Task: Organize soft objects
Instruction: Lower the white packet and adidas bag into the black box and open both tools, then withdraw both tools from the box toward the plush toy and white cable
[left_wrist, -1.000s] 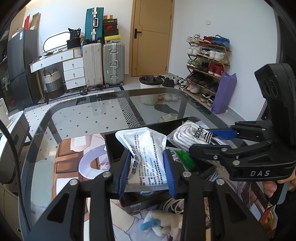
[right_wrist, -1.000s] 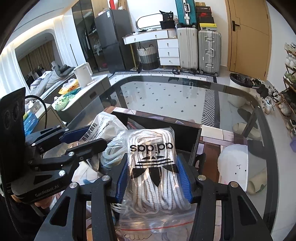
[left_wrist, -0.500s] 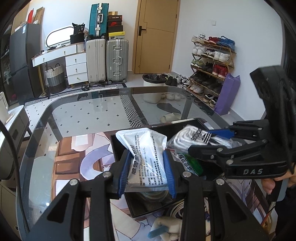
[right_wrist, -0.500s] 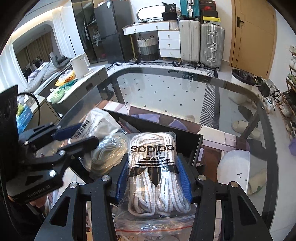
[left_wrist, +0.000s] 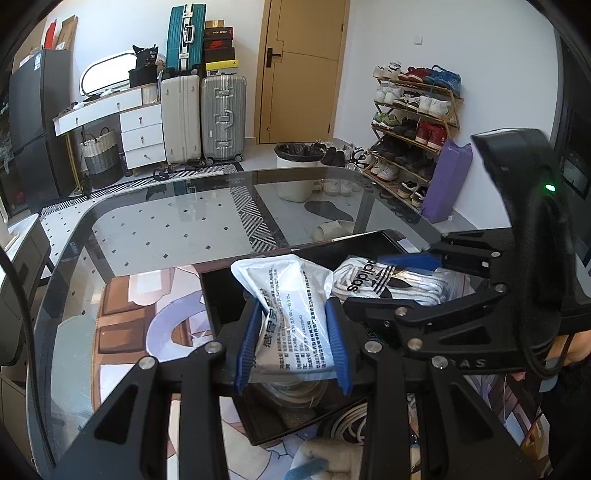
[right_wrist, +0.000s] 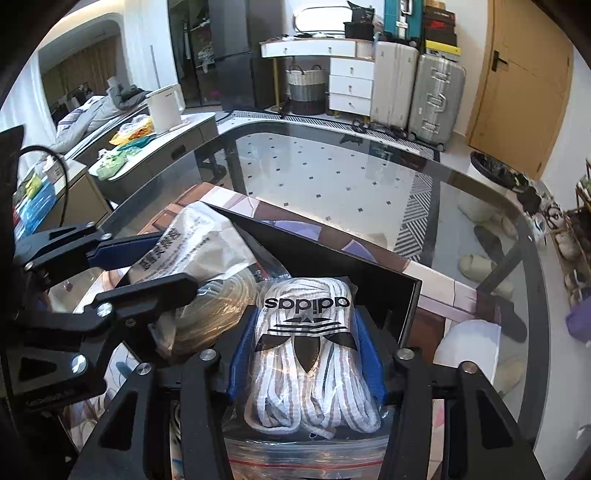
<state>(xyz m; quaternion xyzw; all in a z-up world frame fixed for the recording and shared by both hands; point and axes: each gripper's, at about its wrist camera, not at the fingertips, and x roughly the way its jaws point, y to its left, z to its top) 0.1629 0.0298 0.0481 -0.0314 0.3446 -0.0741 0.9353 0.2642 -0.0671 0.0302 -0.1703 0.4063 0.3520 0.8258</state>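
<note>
My left gripper (left_wrist: 293, 345) is shut on a white printed packet (left_wrist: 291, 314) and holds it over the black box (left_wrist: 218, 291) on the glass table. The packet also shows in the right wrist view (right_wrist: 188, 251). My right gripper (right_wrist: 304, 363) is shut on a clear bag of white Adidas socks (right_wrist: 310, 354), held over the right half of the same box (right_wrist: 332, 258). The socks bag shows in the left wrist view (left_wrist: 376, 282), right of the packet. A bagged coil of pale cord (right_wrist: 210, 317) lies in the box under the packet.
A printed mat (left_wrist: 125, 314) lies under the box on the glass table (left_wrist: 166, 229). A soft plush toy (left_wrist: 328, 458) and a striped item lie on the mat in front of the box. Suitcases, a shoe rack and a door stand beyond the table.
Both grippers have moved forward and lower over the box, each still holding its bag. The box now looks closer and larger in both views.
</note>
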